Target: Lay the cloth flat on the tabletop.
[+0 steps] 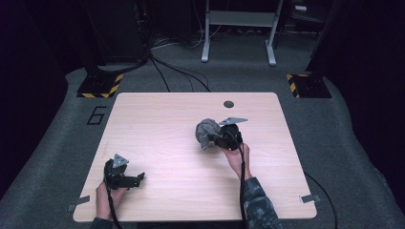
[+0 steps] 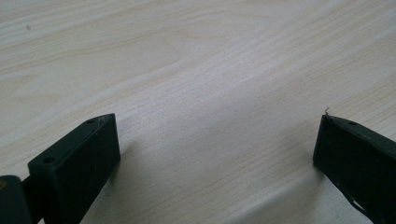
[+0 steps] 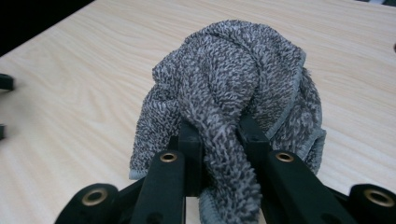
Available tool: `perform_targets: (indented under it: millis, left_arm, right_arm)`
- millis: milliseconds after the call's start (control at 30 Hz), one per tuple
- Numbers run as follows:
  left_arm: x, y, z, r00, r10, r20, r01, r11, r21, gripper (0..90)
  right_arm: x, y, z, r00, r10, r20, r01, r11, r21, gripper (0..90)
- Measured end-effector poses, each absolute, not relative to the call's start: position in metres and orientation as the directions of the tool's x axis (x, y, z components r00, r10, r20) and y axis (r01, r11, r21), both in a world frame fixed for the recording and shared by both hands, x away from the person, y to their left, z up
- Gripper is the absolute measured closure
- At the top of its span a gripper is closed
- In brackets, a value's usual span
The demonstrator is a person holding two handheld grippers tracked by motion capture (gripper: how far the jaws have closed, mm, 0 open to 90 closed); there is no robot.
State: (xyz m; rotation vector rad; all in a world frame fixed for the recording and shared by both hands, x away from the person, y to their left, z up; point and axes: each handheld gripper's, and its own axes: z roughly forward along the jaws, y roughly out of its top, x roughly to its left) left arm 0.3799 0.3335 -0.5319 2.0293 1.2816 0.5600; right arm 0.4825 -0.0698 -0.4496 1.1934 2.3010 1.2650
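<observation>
Towel (image 3: 233, 88), grey and crumpled into a lump, is sitting right of centre in the high view (image 1: 206, 132), on the pale wooden table (image 1: 162, 124). The right gripper (image 3: 219, 140) is pinching a thick fold of it, with the jaws drawn narrow against the terry cloth on both sides; the rest of the cloth is bunching up above them. In the high view this gripper (image 1: 220, 138) is lying just right of the lump. The left gripper (image 1: 136, 179) is resting in the lower left of the frame, well apart from the towel. Its jaws are standing wide over bare wood in the left gripper view (image 2: 215, 140).
</observation>
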Motion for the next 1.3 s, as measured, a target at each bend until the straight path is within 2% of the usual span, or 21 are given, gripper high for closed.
perform_targets:
  millis: [400,500,667,733,767,867,1000,1200,1300]
  left_arm:
    - [0.376,0.323,-0.529,0.345,0.939,-0.002,0.655,-0.239,0.717,2.1]
    - [0.373,0.318,-0.525,0.375,0.926,-0.042,0.634,-0.224,0.740,6.8]
    - [0.365,0.301,-0.517,0.445,0.895,-0.028,0.579,-0.264,0.772,7.4]
    - [0.363,0.291,-0.515,0.479,0.877,-0.031,0.558,-0.278,0.782,7.7]
    - [0.363,0.288,-0.515,0.491,0.871,-0.024,0.546,-0.286,0.788,8.0]
    - [0.360,0.273,-0.514,0.533,0.846,-0.024,0.525,-0.308,0.793,7.9]
    - [0.359,0.259,-0.513,0.585,0.811,-0.025,0.503,-0.338,0.795,7.7]
    - [0.360,0.235,-0.513,0.641,0.767,-0.034,0.483,-0.369,0.794,8.2]
    - [0.361,0.222,-0.514,0.668,0.744,-0.035,0.473,-0.387,0.792,10.0]
  right_arm:
    - [0.429,-0.050,-0.451,-0.673,0.721,0.166,0.524,0.305,0.795,73.7]
    - [0.418,-0.041,-0.461,-0.673,0.720,0.170,0.533,0.313,0.786,73.5]
    - [0.409,-0.032,-0.477,-0.666,0.721,0.193,0.561,0.313,0.767,72.9]
    - [0.407,-0.026,-0.483,-0.666,0.719,0.197,0.574,0.325,0.752,65.3]
    - [0.408,-0.024,-0.486,-0.661,0.725,0.191,0.580,0.333,0.743,55.1]
    - [0.407,-0.026,-0.486,-0.644,0.745,0.174,0.582,0.329,0.744,35.9]
    - [0.401,-0.041,-0.478,-0.645,0.749,0.151,0.548,0.316,0.775,27.3]
    - [0.387,-0.061,-0.469,-0.645,0.756,0.113,0.513,0.319,0.797,31.0]
    - [0.377,-0.066,-0.467,-0.653,0.753,0.083,0.489,0.336,0.805,37.6]
